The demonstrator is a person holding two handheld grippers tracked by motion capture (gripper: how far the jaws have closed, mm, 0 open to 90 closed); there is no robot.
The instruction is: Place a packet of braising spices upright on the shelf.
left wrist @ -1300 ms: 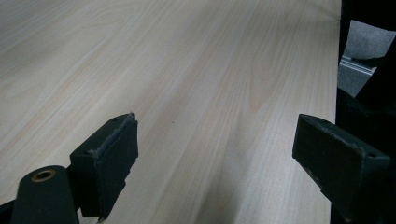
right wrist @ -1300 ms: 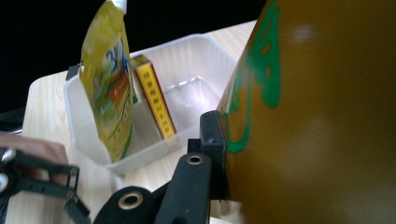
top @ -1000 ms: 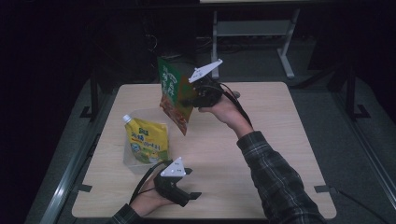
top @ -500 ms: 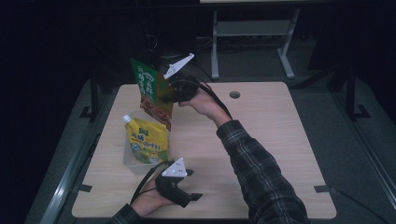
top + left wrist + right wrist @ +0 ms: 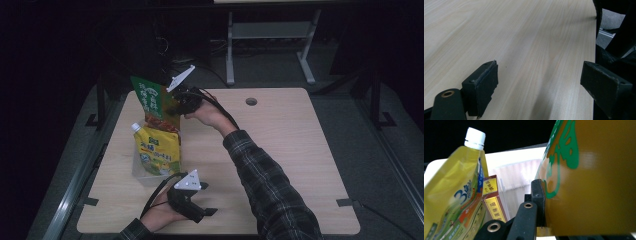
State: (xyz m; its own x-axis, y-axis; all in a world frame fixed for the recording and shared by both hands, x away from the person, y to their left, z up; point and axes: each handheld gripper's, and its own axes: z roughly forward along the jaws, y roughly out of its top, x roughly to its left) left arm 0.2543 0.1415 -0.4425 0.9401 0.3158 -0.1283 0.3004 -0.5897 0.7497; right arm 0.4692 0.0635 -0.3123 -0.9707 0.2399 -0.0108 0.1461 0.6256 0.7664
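Upper left of the high view: right gripper (image 5: 176,106) clamped on a green and orange bag (image 5: 154,102), held above a clear bin (image 5: 141,172) on the table (image 5: 280,145). Yellow pouch (image 5: 156,151) upright in that bin, red box (image 5: 494,200) beside. Lower centre: left gripper (image 5: 207,212) resting, fingers (image 5: 482,86) spread wide, gripping nothing.

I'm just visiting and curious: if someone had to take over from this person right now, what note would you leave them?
Right claw: shut on the green snack bag, held in the air over the table's far left.
Left claw: open, holding nothing, low over the wooden table near the front edge.
Yellow spout pouch: upright in the clear bin, with a small red-and-yellow box beside it.
Done: bag picked up.
Left: probably lower it into the bin and let go.
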